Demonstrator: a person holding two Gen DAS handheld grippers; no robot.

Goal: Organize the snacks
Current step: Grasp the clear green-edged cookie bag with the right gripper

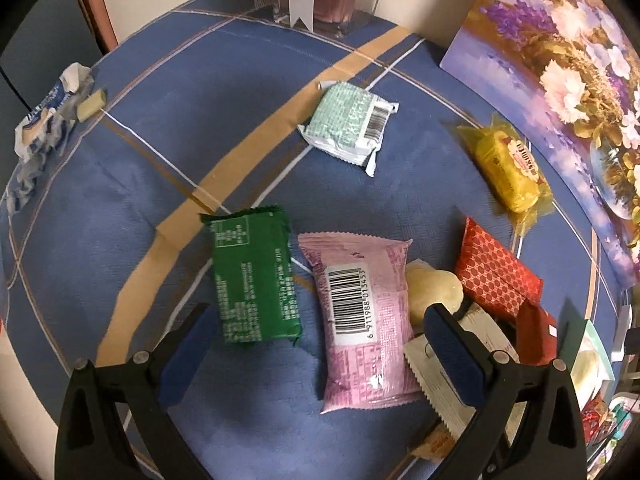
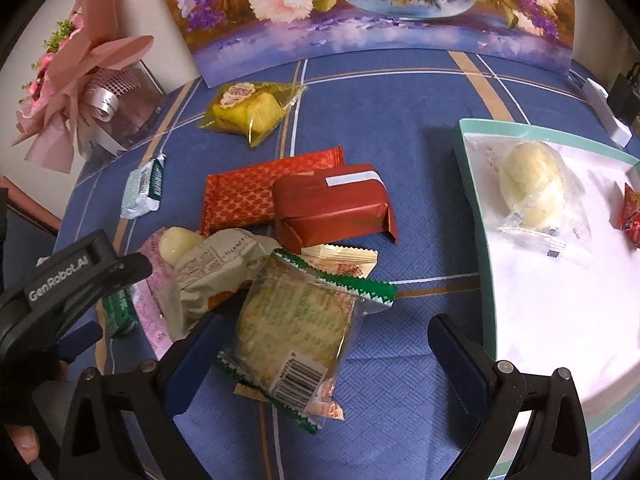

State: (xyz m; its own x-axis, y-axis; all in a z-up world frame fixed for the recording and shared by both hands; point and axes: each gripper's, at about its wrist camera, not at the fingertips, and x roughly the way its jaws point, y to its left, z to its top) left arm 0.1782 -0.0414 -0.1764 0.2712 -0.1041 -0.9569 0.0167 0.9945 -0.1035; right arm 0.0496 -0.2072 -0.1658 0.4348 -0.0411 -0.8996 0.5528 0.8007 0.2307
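The left black hand-held gripper with blue pads (image 1: 316, 344) was held low with its jaws spread wide and nothing between them. The right black hand-held gripper with blue pads (image 2: 324, 354) was also spread wide, gripping nothing. A fingertip of the person (image 2: 24, 442) showed at the lower left edge.

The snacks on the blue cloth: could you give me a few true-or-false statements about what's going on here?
1. The right claw is open, holding nothing. True.
2. The white tray holds no snacks. False: a pale round bun in clear wrap lies in it.
3. The green packet lies beside the pink packet. True.
4. The yellow snack sits on top of the pile. False: it lies apart, near the flower painting.
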